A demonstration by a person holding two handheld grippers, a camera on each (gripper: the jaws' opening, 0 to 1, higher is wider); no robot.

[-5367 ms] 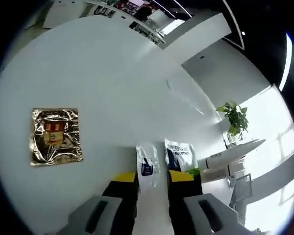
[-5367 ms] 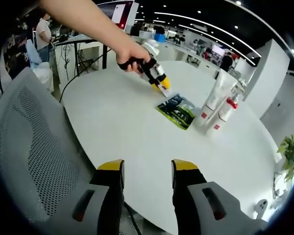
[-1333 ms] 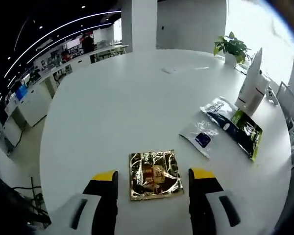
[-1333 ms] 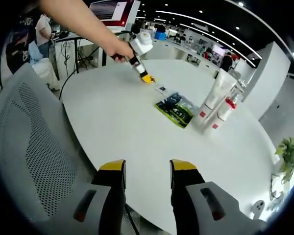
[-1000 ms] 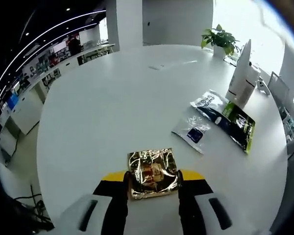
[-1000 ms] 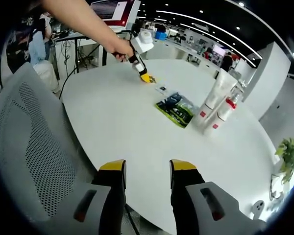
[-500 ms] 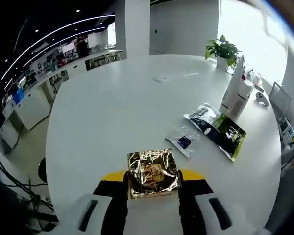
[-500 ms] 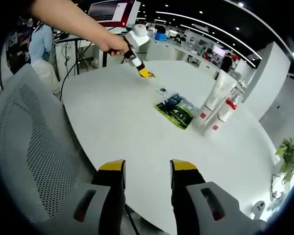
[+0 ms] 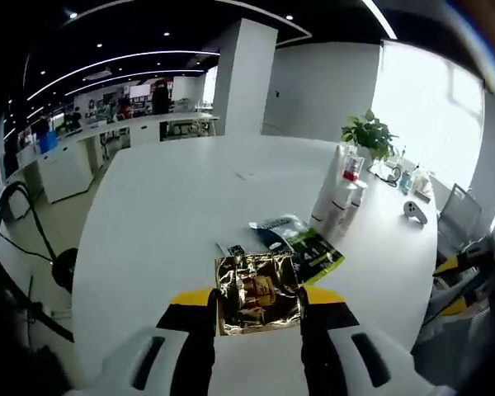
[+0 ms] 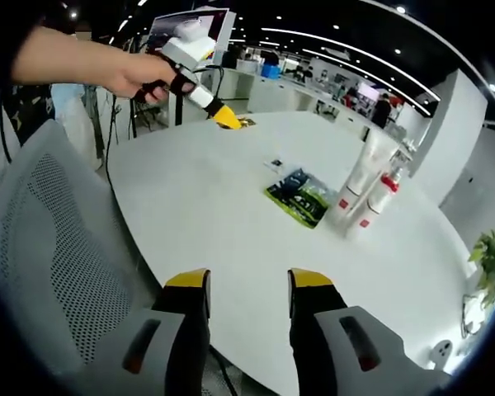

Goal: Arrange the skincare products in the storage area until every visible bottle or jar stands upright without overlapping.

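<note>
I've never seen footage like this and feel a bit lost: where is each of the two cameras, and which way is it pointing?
Left gripper view: rides the left gripper, looking along its jaws, shut on a gold foil sachet, across the white table.
Right gripper view: rides the right gripper, jaws apart, near a mesh chair; the person's hand shows.
Shared: the table, white tubes, green sachet.

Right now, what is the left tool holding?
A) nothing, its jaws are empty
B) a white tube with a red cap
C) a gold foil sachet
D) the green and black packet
C. In the left gripper view the left tool has its jaws closed on the gold foil sachet, lifted off the white table, while the green and black packet lies flat near the tubes.
</note>
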